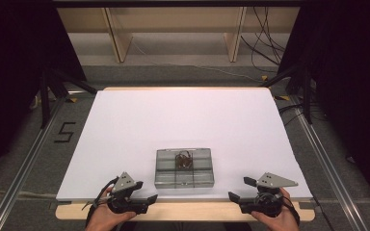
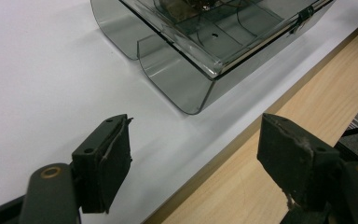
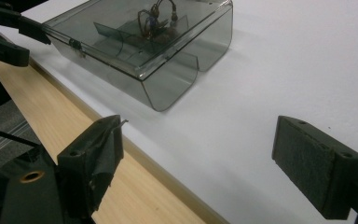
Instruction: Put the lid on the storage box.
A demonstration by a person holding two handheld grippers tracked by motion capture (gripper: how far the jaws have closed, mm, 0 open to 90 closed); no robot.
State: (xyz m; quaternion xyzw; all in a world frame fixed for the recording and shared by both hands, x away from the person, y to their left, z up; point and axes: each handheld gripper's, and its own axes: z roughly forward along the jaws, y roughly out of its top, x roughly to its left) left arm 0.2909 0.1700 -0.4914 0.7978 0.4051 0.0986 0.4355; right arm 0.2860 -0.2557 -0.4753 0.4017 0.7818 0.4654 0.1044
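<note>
A smoky clear plastic box (image 1: pixel 184 167) with its lid down lies near the front of the white sheet; I also see the box (image 2: pixel 205 42) in the left gripper view and the box (image 3: pixel 144 42) in the right gripper view. A small brown tangled item (image 1: pixel 183 159) sits in a back compartment, and the right gripper view looks at the same item (image 3: pixel 156 21) through the lid. My left gripper (image 1: pixel 147 193) rests at the box's front left, jaws open and empty (image 2: pixel 196 140). My right gripper (image 1: pixel 238 189) is at the front right, also open and empty (image 3: pixel 198 140). Neither touches the box.
The white sheet (image 1: pixel 188 120) covers the table, with a bare wooden strip (image 1: pixel 188 211) along the front edge under both hands. Wooden shelving legs (image 1: pixel 118 43) and cables (image 1: pixel 265 43) stand beyond the table. Metal rails (image 1: pixel 24 163) run along both sides.
</note>
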